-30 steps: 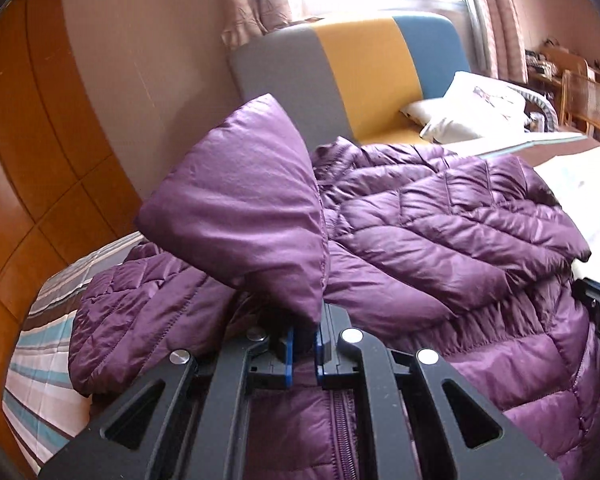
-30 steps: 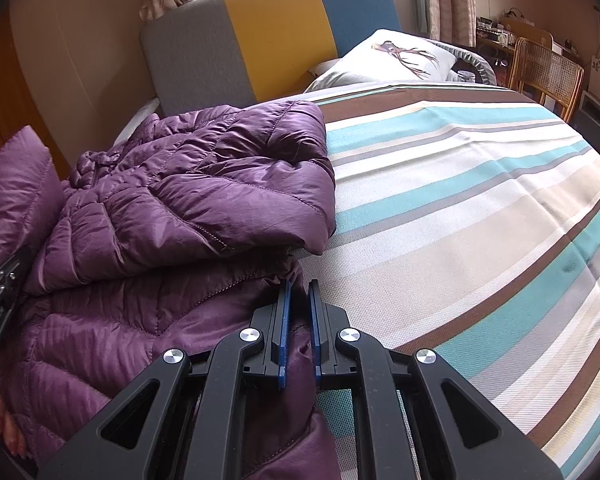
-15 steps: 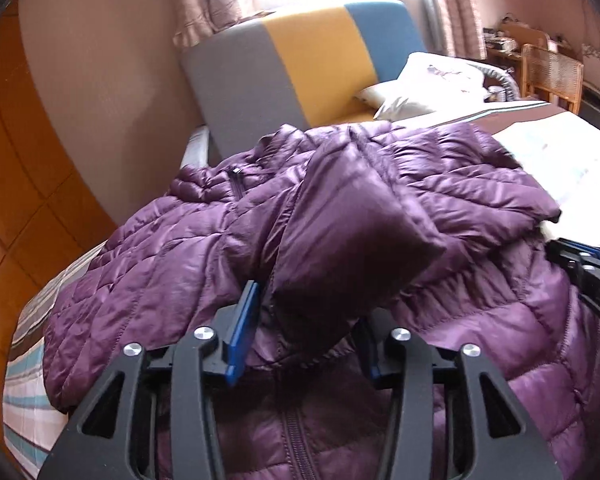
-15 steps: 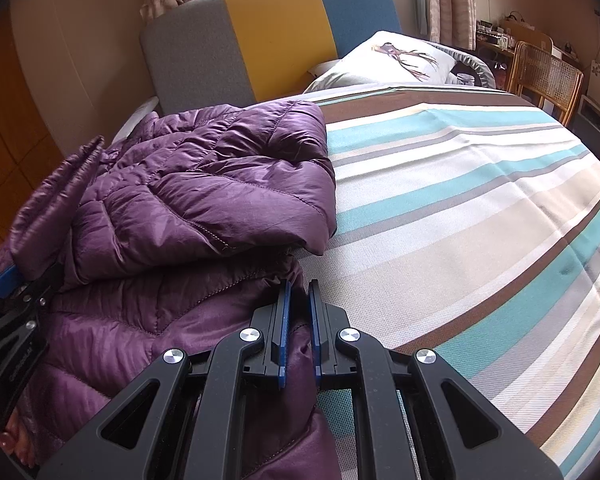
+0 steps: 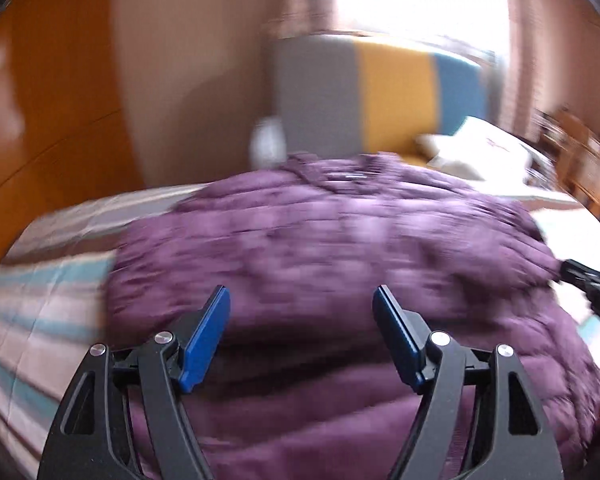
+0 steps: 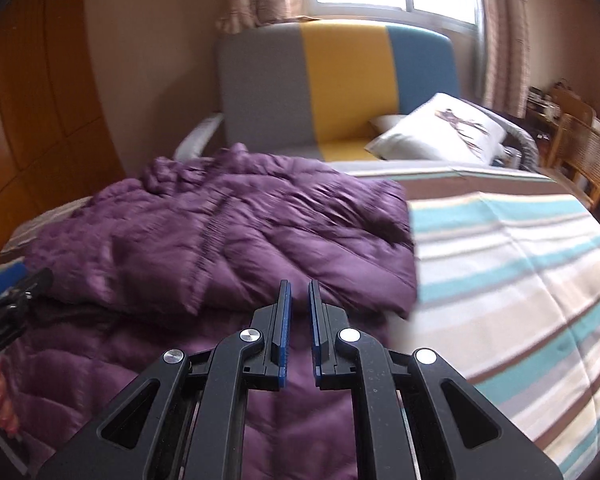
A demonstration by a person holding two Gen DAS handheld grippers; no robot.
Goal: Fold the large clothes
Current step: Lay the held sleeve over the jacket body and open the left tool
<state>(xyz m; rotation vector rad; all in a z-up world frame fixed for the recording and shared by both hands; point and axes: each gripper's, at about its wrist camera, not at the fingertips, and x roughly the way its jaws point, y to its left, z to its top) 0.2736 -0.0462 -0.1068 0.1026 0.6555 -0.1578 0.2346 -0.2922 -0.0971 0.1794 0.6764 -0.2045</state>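
Note:
A purple quilted puffer jacket [image 5: 340, 240] lies on the striped bed, its sleeves folded in over the body. In the blurred left wrist view, my left gripper [image 5: 300, 292] hovers over the jacket's near part. Its jaws are opening wide, with nothing between the blue pads [image 5: 204, 340]. In the right wrist view the jacket [image 6: 220, 232] fills the left half. My right gripper [image 6: 299, 283] is shut above its near right edge, and no fabric shows in the thin gap. Each gripper also shows in the other's view, the left gripper [image 6: 16, 280] and the right gripper [image 5: 592, 284].
The striped bed cover [image 6: 500, 260] stretches bare to the right of the jacket. A grey, yellow and blue headboard [image 6: 340, 80] and a white pillow [image 6: 440, 132] are at the back. A wooden chair [image 6: 584, 156] stands far right. Wood panelling [image 6: 40, 120] is on the left.
The left gripper laid the sleeve it held across the jacket, let go, opened wide and pulled back. The right gripper lifted off the jacket's hem, still shut.

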